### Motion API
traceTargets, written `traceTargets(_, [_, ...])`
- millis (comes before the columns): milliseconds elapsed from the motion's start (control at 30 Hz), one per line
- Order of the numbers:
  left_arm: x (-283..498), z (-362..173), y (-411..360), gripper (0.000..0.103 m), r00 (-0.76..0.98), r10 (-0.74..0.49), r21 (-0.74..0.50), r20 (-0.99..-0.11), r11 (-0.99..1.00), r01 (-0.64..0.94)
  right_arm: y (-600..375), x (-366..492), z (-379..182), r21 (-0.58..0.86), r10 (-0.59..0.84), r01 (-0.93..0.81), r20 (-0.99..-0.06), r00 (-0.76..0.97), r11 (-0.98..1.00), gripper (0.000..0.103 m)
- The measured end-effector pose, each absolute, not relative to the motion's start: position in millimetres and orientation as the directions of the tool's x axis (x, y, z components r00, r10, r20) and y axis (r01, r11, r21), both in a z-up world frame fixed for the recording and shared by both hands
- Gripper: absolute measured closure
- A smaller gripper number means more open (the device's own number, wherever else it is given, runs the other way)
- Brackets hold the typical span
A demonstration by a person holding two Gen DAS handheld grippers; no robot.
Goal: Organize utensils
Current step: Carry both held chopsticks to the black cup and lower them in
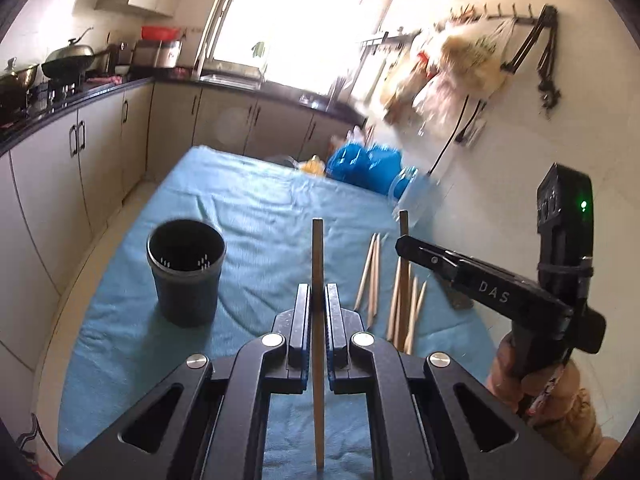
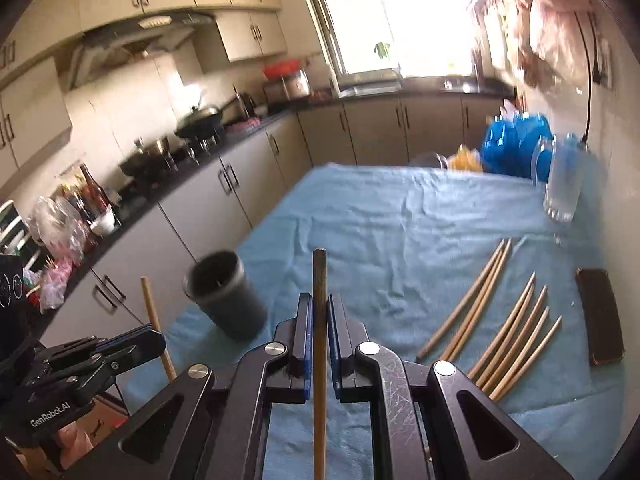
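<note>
My left gripper (image 1: 318,300) is shut on a wooden chopstick (image 1: 318,256) that stands upright between its pads, above the blue cloth. My right gripper (image 2: 319,312) is shut on another chopstick (image 2: 319,276), also upright. A black utensil cup (image 1: 186,270) stands on the cloth to the left of both grippers; it also shows in the right wrist view (image 2: 226,294). It looks empty. Several loose chopsticks (image 2: 500,320) lie on the cloth to the right. The right gripper (image 1: 404,246) shows in the left wrist view, the left gripper (image 2: 154,342) in the right wrist view.
A blue cloth (image 2: 400,216) covers the table. A dark flat case (image 2: 600,316) lies near the right edge. A clear glass jar (image 2: 564,184) and blue plastic bags (image 2: 516,144) stand at the far right corner by the wall. Kitchen cabinets (image 1: 100,152) run along the left.
</note>
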State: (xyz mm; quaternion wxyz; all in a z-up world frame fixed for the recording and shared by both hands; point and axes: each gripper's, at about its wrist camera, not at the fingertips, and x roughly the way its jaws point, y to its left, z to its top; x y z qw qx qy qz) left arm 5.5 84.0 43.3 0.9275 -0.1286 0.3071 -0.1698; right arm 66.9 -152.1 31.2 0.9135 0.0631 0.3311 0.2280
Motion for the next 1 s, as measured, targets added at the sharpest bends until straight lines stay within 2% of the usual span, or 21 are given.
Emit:
traceTargets(267, [0.1,95.1,107.7,0.097,0.831,-0.371,-0.348,-0.414,0.908,0.232,-138.1,66.9,78.5,0.265,0.487,-0.410,-0.450,0.748,0.873,0.095])
traceTargets(633, [29.3,176.3,160.1,0.097,0.937,-0.201,-0.271,-0.286,0.955,0.122,-74.8,112.6,143.6,0.341,0.570,-0.478,-0.257,0.781,0.809,0.095])
traceTargets(833, [79.2,169.4,176.8,0.097,0.946,-0.103,-0.244,-0.308,0.970,0.026,-37.4,149.7,144.6,0.363,0.549,-0.457,-0.212,0.808,0.812,0.095])
traceTargets(1000, [121.6,129.9,182.8,0.097,0.905,-0.130,-0.275,-0.406,0.961,0.015,-13.3,176.4,116.0,0.325,0.506,-0.419,-0.263,0.821,0.848,0.095])
